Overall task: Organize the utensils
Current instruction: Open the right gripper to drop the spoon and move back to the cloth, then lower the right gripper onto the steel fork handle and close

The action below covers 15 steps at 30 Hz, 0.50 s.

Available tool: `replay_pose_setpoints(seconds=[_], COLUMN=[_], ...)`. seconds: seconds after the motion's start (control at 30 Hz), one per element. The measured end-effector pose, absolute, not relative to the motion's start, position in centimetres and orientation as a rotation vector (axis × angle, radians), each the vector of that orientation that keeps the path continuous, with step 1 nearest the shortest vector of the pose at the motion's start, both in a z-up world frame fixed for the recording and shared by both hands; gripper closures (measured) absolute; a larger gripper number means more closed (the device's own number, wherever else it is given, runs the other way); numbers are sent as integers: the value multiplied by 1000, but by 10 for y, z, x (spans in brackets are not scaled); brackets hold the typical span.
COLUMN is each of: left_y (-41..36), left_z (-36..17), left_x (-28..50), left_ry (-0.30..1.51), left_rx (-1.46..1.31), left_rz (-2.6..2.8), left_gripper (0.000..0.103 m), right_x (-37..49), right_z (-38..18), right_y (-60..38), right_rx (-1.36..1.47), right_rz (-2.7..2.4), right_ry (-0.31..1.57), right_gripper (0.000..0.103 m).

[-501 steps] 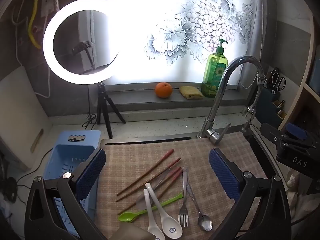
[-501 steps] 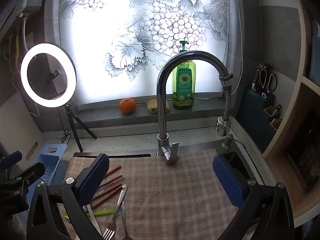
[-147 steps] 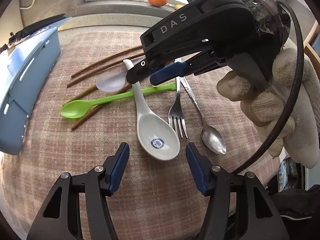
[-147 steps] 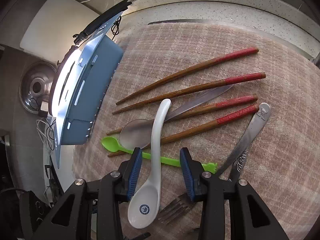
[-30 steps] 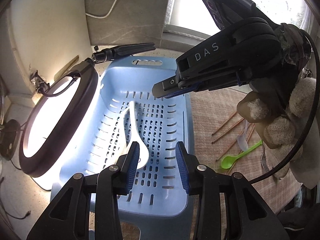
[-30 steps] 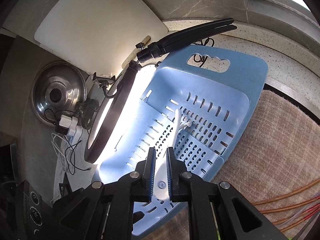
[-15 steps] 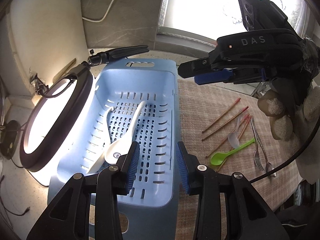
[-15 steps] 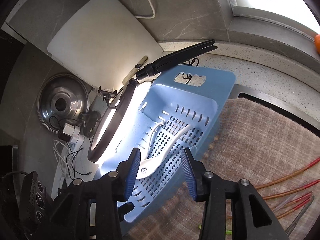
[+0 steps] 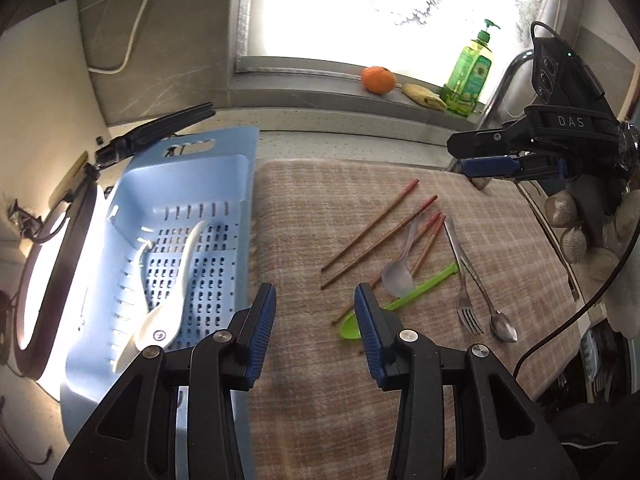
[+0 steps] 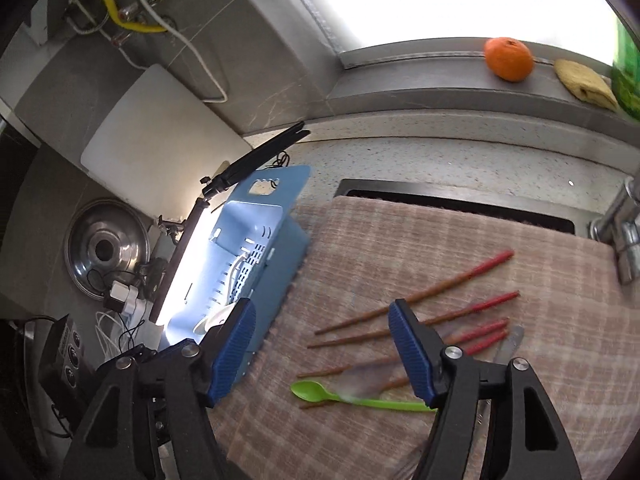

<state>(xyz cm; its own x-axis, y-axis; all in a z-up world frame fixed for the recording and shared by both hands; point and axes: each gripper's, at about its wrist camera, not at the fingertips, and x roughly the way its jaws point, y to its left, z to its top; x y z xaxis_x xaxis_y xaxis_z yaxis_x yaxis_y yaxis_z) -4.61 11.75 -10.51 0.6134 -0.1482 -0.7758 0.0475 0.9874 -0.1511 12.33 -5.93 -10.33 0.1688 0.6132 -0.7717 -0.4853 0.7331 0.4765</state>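
**Over the plaid mat: both grippers empty, green spoon nearest**

Low in the frame of each wrist view, a gripper is seen with its jaws spread and nothing held: the left gripper (image 9: 315, 322) and the right gripper (image 10: 322, 346). The remaining utensils are laid on the plaid mat (image 9: 500, 200), which covers the bench. The green spoon (image 10: 352, 396) is found between the right gripper's fingers, close to the lower right one; its long axis runs nearly level across that frame, bowl at the left, handle toward the lower right. In the left wrist view the same spoon lies just right of the right-hand finger, so either gripper is close, though the right gripper is judged better lined up. The chopsticks (image 9: 370, 226) lie slanted toward the upper right, with the fork (image 9: 464, 280) and metal spoon (image 9: 490, 300) further right; a translucent spoon (image 9: 398, 276) lies across them.

Compared with half a second ago, both grippers have been swung away from the blue basket (image 9: 224, 160), which now sits at the left of both frames, and the right gripper's jaws are spread wider. The two white spoons (image 9: 160, 320) remain inside it.
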Motion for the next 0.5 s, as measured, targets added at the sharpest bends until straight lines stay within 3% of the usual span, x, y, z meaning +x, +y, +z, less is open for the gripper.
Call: replay_pose_setpoints(seconds=[0.5], left_y=[21], left_z=[-133], left_x=[-18], left_ry=[1000], left_rx=[-51], left_rz=[-388], left_gripper=[64], right_x=[98], right_z=[-152], right_y=[-202], right_rx=[197], right_rz=[531], right_ry=[1240], right_gripper=[37])
